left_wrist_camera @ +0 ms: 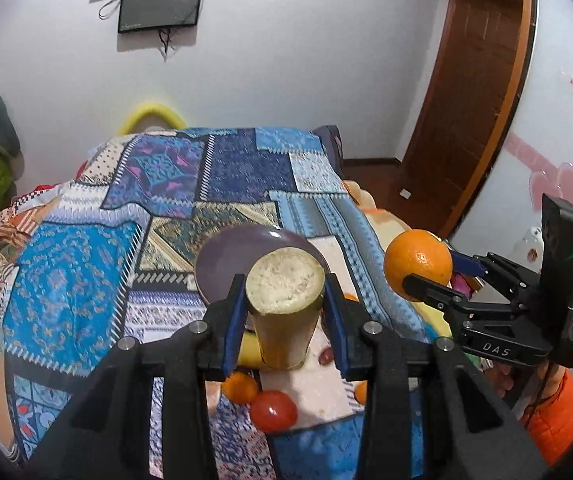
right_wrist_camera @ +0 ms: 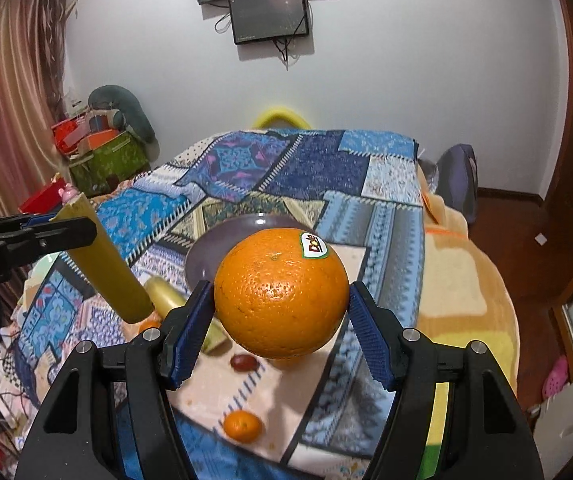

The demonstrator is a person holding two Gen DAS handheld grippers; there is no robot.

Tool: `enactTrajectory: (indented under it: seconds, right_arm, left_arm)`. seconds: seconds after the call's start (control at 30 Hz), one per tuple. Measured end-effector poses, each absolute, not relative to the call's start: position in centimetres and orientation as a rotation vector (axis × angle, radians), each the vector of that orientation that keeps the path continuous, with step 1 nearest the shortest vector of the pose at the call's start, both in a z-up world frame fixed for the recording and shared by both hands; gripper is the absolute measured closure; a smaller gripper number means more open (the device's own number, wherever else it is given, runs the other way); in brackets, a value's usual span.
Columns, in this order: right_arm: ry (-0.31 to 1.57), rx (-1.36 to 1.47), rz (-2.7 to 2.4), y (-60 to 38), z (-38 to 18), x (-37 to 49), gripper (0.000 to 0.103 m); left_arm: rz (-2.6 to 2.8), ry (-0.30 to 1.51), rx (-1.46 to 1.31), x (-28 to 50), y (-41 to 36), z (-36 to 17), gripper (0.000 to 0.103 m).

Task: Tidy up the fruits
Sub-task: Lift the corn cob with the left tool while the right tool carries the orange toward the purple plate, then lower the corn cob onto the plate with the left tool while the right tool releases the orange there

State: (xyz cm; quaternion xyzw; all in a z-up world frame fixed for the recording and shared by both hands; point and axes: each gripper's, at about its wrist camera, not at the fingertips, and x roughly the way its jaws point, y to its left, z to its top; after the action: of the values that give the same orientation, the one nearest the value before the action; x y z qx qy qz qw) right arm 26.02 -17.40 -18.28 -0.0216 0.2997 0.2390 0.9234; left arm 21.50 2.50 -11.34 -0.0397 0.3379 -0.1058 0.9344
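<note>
Left tongs (left_wrist_camera: 284, 312) clamp a cut sugarcane piece (left_wrist_camera: 284, 308); right tongs (right_wrist_camera: 280, 320) clamp an orange (right_wrist_camera: 281, 294). Only the right view shows its Dole sticker (right_wrist_camera: 315, 245); only the left shows a tomato (left_wrist_camera: 273, 411).

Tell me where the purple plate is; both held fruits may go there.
The purple plate lies on the patchwork quilt mid-bed, directly beyond the orange in the right wrist view, and behind the yellow-green stalk in the left.
</note>
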Motion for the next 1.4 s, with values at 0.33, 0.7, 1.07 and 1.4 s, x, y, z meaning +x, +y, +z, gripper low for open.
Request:
enactTrajectory:
  seconds: [0.33,0.7,1.07,1.4]
  right_arm:
    - [0.601,-0.055,0.489,-15.8,-18.3,29.8,0.038]
    - [0.666,-0.094,0.474,-14.1,-21.1,34.1,0.038]
    - [0.770,-0.149,0.487,-13.1,-24.0,37.6,0.038]
    - [0.843,-0.174,0.499,-12.0,-25.8,40.3,0.038]
  left_arm:
    - [-0.197,0.699,-0.090,25.6,3.7,-12.5,0.066]
    - [-0.219,0.794,-0.100,29.9,3.1,-16.6,0.066]
    - [-0.211,0.867,-0.146,34.1,4.0,-19.7,0.066]
    - [-0.166,0.873,-0.160,37.1,4.8,-20.9,0.065]
